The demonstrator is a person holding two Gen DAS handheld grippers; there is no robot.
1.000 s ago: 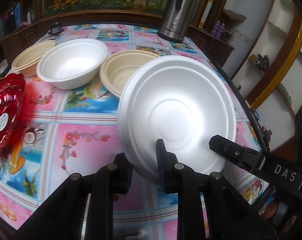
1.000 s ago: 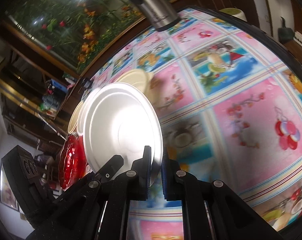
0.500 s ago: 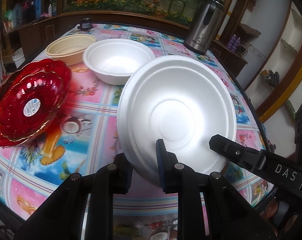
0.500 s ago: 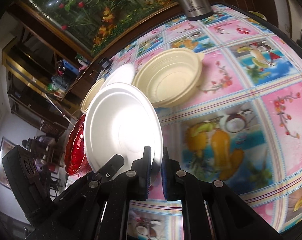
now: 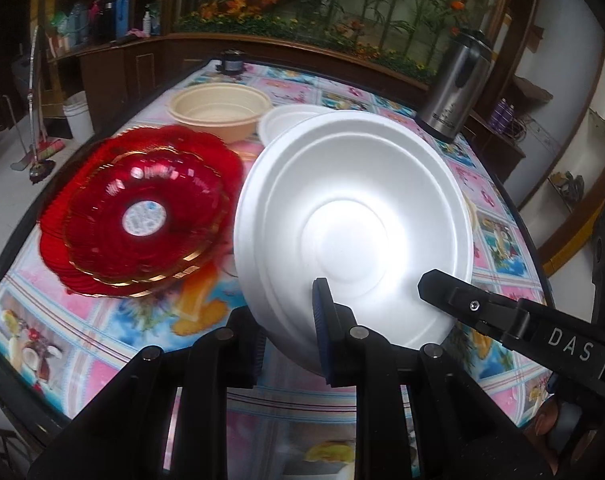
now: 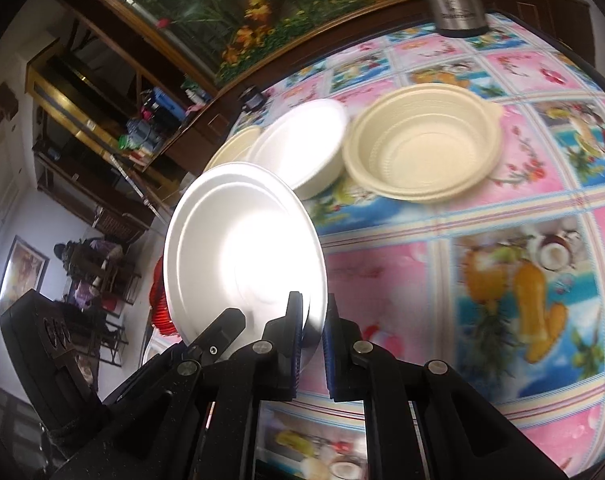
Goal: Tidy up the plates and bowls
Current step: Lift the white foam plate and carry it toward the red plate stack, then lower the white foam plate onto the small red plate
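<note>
The white plate (image 5: pixel 354 224) hangs tilted above the bench (image 5: pixel 114 328) front edge, beside red dish (image 5: pixel 142 212); both grippers' jaws are clamped on its rim, left gripper (image 5: pixel 288 320), right gripper (image 6: pixel 312 340).

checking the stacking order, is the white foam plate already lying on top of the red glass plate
No, the white foam plate is tilted up in the air, clamped at its rim by the left gripper, beside the red glass plate.
</note>
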